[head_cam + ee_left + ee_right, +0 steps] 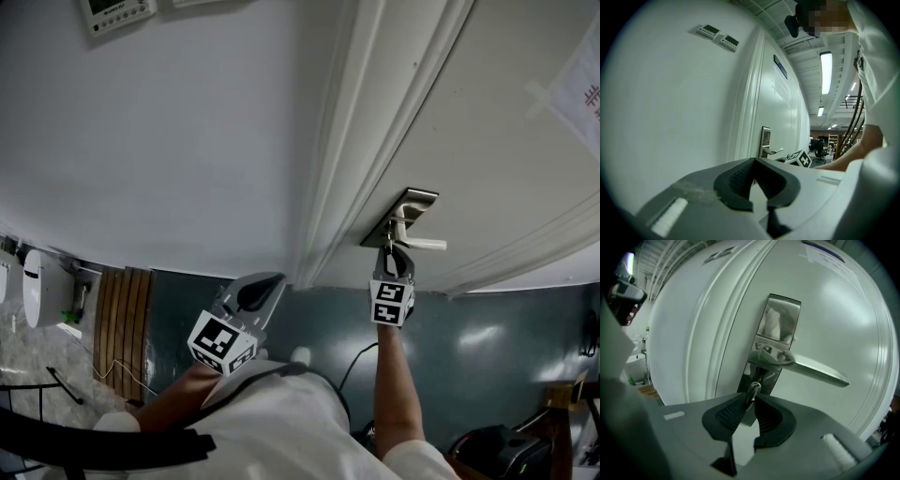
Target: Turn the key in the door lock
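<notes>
A white door (487,122) carries a steel lock plate (403,217) with a lever handle (815,369). Just under the handle, a small metal key (753,390) sticks out of the lock. My right gripper (751,398) is raised to it, and its black ribbed pads close on the key's head. From above, the right gripper (394,255) reaches up right under the plate. My left gripper (267,281) hangs back to the left near the door frame, shut with nothing in it. In its own view the left gripper (753,161) points along the wall toward the lock plate (765,140).
The moulded door frame (347,169) divides the door from a bare white wall (169,122). Two control panels (717,36) hang high on that wall. A paper sheet (577,89) is taped to the door. Wooden slats (122,328) and a white container (42,286) stand at the lower left.
</notes>
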Available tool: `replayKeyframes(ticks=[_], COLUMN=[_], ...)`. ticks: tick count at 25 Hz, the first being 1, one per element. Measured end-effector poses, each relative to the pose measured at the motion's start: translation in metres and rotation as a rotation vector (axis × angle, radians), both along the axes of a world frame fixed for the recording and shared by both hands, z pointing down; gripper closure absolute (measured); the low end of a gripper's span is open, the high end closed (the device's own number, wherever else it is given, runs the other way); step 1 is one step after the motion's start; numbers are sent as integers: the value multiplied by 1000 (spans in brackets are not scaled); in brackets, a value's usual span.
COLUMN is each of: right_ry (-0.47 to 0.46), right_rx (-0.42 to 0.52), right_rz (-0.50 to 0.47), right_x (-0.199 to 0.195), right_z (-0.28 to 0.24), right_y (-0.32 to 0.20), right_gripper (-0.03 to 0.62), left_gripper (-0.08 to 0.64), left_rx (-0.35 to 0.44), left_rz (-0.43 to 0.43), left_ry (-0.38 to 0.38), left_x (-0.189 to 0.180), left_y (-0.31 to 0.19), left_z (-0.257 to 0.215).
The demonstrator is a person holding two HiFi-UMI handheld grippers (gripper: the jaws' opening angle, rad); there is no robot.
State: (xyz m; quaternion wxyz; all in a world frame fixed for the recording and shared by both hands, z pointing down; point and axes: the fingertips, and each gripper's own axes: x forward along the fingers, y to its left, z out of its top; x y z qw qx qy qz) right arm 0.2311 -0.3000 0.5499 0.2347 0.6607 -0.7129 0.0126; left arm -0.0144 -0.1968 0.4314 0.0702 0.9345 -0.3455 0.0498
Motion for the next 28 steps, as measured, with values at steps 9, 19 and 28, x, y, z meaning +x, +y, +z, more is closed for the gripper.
replayKeyframes(ticks=[9, 19, 28], right_ry=[110, 290, 578], right_rx=[-13, -28, -49], right_rz=[-28, -81, -222], right_x=[-1, -3, -8], right_z=[2, 7, 7], right_y=[0, -1, 1], right_gripper=[526, 528, 526], left_gripper=[557, 557, 557], left_rx=[-1, 3, -4], left_rz=[0, -3, 0], left_ry=[-2, 0, 5], left_x=[-1, 0, 0], left_y=[3, 6, 11], left_z=[1, -1, 1])
